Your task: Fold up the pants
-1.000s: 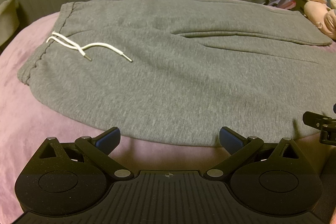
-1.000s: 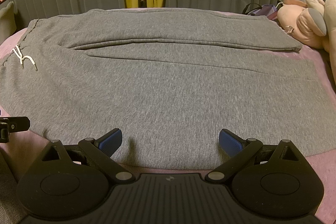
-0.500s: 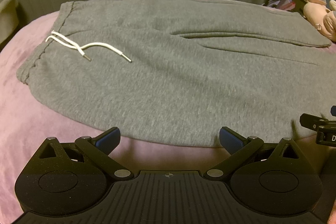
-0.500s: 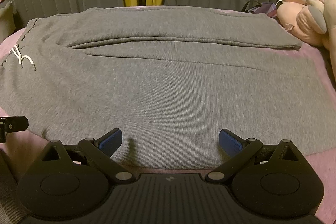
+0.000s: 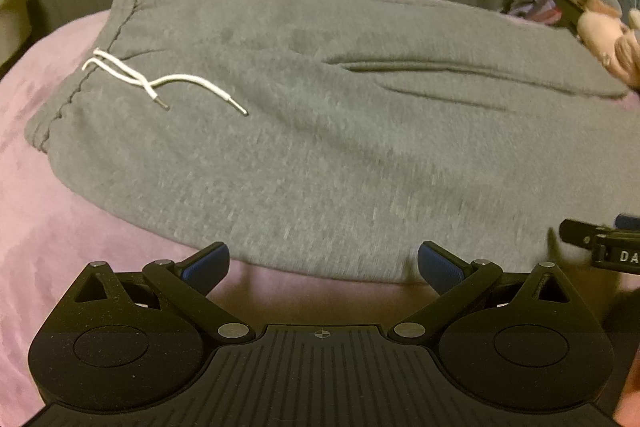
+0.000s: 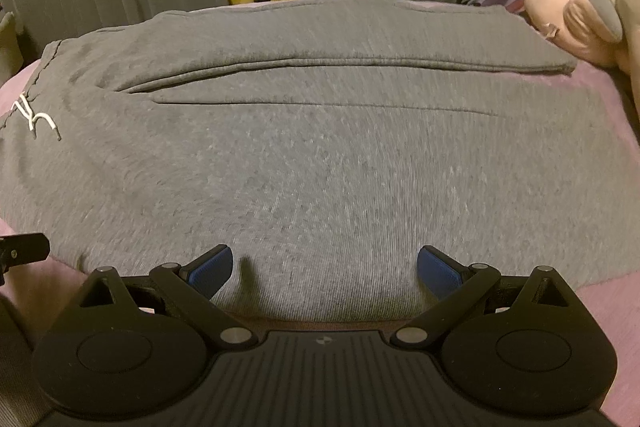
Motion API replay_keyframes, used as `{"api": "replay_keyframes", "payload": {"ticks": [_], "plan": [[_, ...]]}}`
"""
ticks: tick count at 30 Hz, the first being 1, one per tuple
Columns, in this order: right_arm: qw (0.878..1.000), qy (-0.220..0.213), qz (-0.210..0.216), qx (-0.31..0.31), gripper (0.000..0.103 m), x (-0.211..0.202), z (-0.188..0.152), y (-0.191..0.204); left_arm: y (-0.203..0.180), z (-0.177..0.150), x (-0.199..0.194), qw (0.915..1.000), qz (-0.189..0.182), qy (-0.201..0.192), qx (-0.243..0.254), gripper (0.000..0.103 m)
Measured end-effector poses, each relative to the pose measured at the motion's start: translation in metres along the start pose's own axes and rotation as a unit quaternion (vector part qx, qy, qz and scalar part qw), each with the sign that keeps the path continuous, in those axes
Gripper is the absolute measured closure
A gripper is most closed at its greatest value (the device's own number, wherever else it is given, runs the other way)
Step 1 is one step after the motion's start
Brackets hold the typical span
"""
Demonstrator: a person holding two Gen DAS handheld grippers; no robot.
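Right tongs (image 6: 324,269) advanced over pants (image 6: 320,155) hem.

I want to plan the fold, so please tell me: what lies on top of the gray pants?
Only the white drawstring lies on the gray pants, near the waistband. Both grippers are open, holding nothing. What is under the pants, beyond the pink cover, is hidden.

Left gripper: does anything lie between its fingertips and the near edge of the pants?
Only bare pink bedcover separates the left gripper from the pants, shown in the left wrist view.
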State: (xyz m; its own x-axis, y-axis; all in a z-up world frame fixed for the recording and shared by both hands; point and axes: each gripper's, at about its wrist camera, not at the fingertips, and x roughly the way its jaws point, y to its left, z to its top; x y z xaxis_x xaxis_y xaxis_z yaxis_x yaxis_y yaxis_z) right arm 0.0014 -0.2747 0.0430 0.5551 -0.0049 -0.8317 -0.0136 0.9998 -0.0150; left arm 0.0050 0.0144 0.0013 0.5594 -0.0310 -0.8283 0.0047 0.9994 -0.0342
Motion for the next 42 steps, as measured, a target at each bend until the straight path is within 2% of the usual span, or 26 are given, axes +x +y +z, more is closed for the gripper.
{"api": "replay_keyframes", "payload": {"ticks": [3, 5, 12, 17, 20, 22, 25, 28, 30, 32, 34, 36, 39, 40, 42], "plan": [[0.999, 0.011, 0.019, 0.030, 0.004, 0.008, 0.008, -0.010, 0.008, 0.009, -0.002, 0.9995, -0.009, -0.010, -0.029, 0.000], [0.998, 0.018, 0.023, 0.058, 0.004, 0.019, 0.016, -0.020, 0.016, 0.020, 0.000, 0.9984, -0.003, -0.022, -0.053, 0.000], [0.995, 0.046, -0.025, 0.084, 0.004, 0.066, 0.039, -0.038, 0.037, 0.072, 0.037, 0.9898, 0.076, -0.050, -0.110, 0.000], [0.994, 0.051, -0.021, 0.095, 0.004, 0.077, 0.042, -0.042, 0.048, 0.115, 0.076, 0.9703, 0.144, -0.087, -0.174, 0.000], [0.993, 0.086, -0.026, 0.082, 0.004, 0.083, 0.055, -0.039, 0.049, 0.126, 0.097, 0.9543, 0.181, -0.130, -0.199, 0.000], [0.988, 0.130, -0.004, 0.081, 0.004, 0.087, 0.082, -0.043, 0.051, 0.125, 0.108, 0.9475, 0.197, -0.148, -0.203, 0.000], [0.987, 0.065, 0.042, 0.140, 0.004, 0.086, 0.132, -0.074, 0.063, 0.119, 0.126, 0.9415, 0.211, -0.167, -0.203, 0.000], [0.986, 0.025, 0.013, 0.165, 0.005, 0.115, 0.200, -0.101, 0.077, 0.121, 0.136, 0.9314, 0.228, -0.183, -0.217, 0.000], [0.983, 0.014, -0.010, 0.185, 0.015, 0.148, 0.245, -0.119, 0.082, 0.117, 0.143, 0.9296, 0.220, -0.191, -0.226, 0.000], [0.973, 0.022, -0.027, 0.228, 0.028, 0.180, 0.281, -0.134, 0.082, 0.114, 0.149, 0.9281, 0.220, -0.193, -0.230, 0.000], [0.962, 0.020, -0.029, 0.271, 0.035, 0.211, 0.314, -0.144, 0.078, 0.115, 0.152, 0.9273, 0.229, -0.195, -0.223, 0.000], [0.953, 0.020, -0.050, 0.298, 0.035, 0.239, 0.339, -0.147, 0.076, 0.116, 0.156, 0.9277, 0.234, -0.194, -0.216, 0.000], [0.942, 0.051, -0.084, 0.321, 0.034, 0.278, 0.359, -0.144, 0.078, 0.115, 0.158, 0.9274, 0.232, -0.195, -0.220, 0.000], [0.940, 0.047, -0.093, 0.326, 0.033, 0.285, 0.362, -0.142, 0.080, 0.115, 0.160, 0.9272, 0.231, -0.195, -0.222, 0.000], [0.942, 0.042, -0.118, 0.311, 0.040, 0.292, 0.362, -0.134, 0.080, 0.116, 0.161, 0.9271, 0.231, -0.194, -0.222, 0.000]]}}
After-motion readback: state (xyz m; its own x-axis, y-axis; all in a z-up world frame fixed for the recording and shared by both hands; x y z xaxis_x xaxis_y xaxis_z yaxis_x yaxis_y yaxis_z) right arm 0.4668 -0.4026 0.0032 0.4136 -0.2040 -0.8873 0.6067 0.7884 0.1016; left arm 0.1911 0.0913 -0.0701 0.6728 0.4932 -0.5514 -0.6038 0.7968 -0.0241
